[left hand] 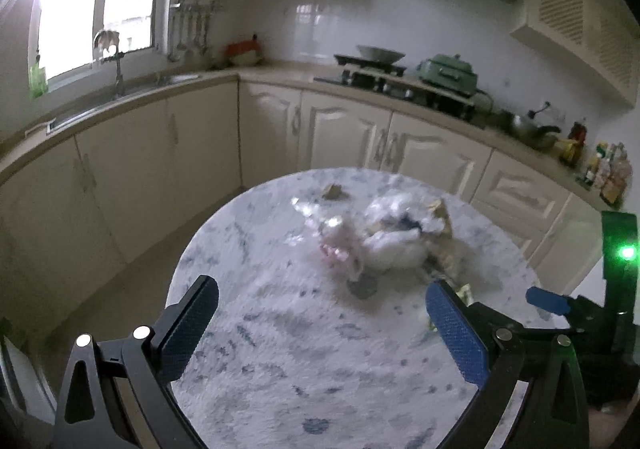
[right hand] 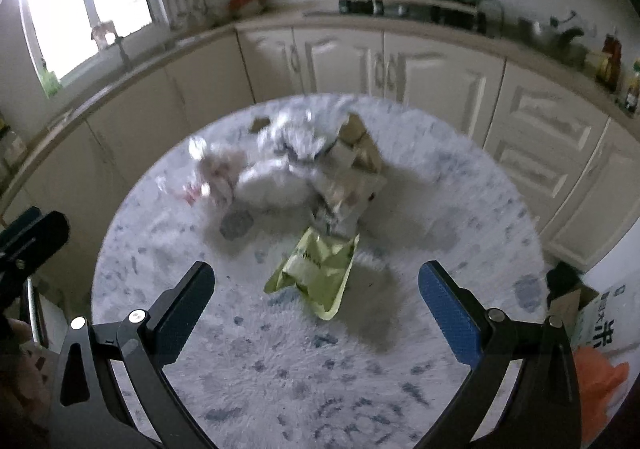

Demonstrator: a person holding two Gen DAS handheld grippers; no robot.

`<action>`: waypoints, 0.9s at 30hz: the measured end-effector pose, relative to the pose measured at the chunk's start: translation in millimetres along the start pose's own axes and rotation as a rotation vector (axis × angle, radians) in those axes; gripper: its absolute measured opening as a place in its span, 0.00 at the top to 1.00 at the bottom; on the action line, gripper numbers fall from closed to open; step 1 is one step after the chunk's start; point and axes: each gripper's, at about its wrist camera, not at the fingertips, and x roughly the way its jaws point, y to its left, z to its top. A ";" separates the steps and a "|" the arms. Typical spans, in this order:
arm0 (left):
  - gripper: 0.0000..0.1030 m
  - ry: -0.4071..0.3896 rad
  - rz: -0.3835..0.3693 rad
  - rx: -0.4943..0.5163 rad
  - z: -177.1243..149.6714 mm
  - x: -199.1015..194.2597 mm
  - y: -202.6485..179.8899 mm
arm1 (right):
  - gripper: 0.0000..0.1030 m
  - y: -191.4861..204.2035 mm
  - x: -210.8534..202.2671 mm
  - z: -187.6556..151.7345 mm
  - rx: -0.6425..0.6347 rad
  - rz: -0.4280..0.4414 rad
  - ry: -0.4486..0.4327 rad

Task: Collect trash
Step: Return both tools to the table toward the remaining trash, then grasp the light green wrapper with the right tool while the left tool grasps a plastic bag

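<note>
From the left wrist camera, the left gripper [left hand: 322, 299] hangs over the near part of a round marble-patterned table [left hand: 280, 369], its jaws spread wide with nothing between them. Ahead of it, past the middle of the tabletop, lies a blurred pile of trash [left hand: 384, 237]: crumpled white plastic, a pinkish wrapper [left hand: 340, 245] on its left side and tan paper on its right. A small brown scrap [left hand: 332, 191] sits apart near the far edge, and a grey disc-like piece [left hand: 362, 287] lies just in front of the pile. At the right edge the right gripper [left hand: 550, 299] shows one blue fingertip (a green light glows on the unit behind it). Cream cabinets [left hand: 344, 129] and a counter with a stove curve behind the table.

From the right wrist camera, the right gripper [right hand: 316, 283] also stands wide open and empty above the table [right hand: 280, 377]. Just beyond its fingertips, roughly centred between them, a light green wrapper [right hand: 316, 273] lies flat on the top, touching the front of the trash pile [right hand: 316, 169]. The pile is motion-blurred, so its pieces are hard to separate; it seems to be white plastic with tan cardboard at the back right. The grey piece [right hand: 236, 225] lies left of the green wrapper. Part of the left gripper [right hand: 32, 241] shows at the left edge.
</note>
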 end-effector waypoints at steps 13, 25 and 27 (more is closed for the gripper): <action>0.01 0.093 0.022 -0.007 0.8 67.7 -3.4 | 0.22 -8.8 60.8 -2.6 0.029 0.006 0.110; 0.01 0.134 0.066 -0.010 12.6 140.1 -19.9 | 0.65 -7.8 78.5 1.1 -0.053 0.101 0.116; 0.01 0.126 0.070 -0.009 19.9 151.9 -21.8 | 0.65 -9.0 79.7 1.9 -0.055 0.115 0.117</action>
